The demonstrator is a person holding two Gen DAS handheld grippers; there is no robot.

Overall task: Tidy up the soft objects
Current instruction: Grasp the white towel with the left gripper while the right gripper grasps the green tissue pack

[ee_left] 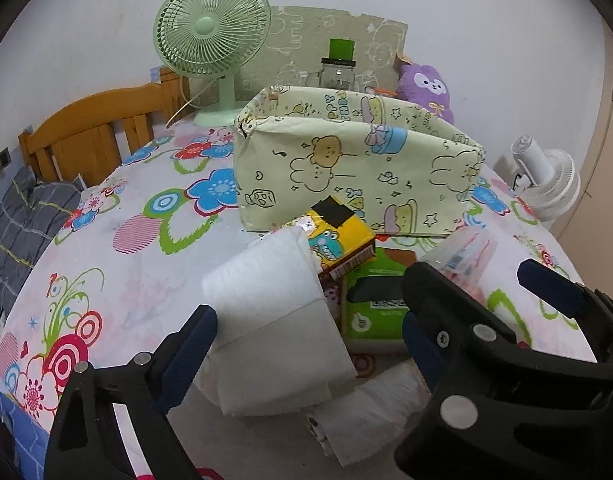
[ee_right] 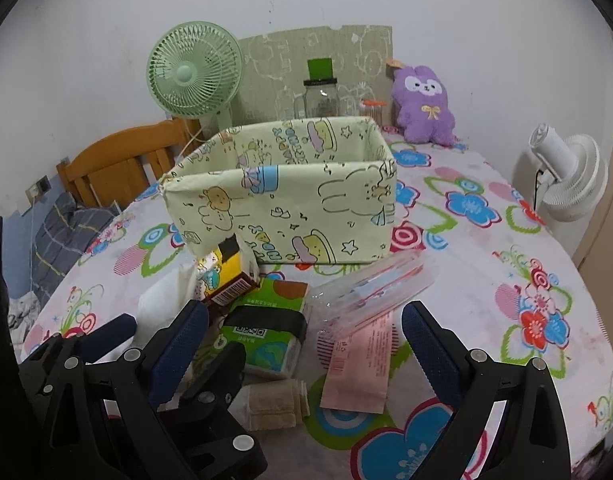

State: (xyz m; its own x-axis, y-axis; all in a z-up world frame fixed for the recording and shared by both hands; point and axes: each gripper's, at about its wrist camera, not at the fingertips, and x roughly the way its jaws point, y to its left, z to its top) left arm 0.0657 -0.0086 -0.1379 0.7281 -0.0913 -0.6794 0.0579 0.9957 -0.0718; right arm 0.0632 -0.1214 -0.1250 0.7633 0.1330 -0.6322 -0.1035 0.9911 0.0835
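A pale green cartoon-print fabric bin (ee_left: 346, 168) (ee_right: 290, 200) stands open on the flowered table. In front of it lie a white tissue roll (ee_left: 274, 320), a yellow dinosaur tissue pack (ee_left: 338, 240) (ee_right: 222, 276), a green tissue pack (ee_left: 370, 304) (ee_right: 266, 332), a clear plastic packet (ee_right: 370, 292), a pink packet (ee_right: 358, 364) and a beige folded cloth (ee_right: 274, 404). My left gripper (ee_left: 306, 340) is open around the white roll. My right gripper (ee_right: 302, 340) is open, low over the green pack; it also shows in the left wrist view (ee_left: 486, 292).
A green desk fan (ee_left: 210, 44) (ee_right: 194, 72), a glass jar (ee_right: 320, 96) and a purple plush (ee_right: 424, 104) stand behind the bin. A white fan (ee_right: 566, 176) is off the right edge. A wooden bed frame (ee_left: 90, 132) lies left.
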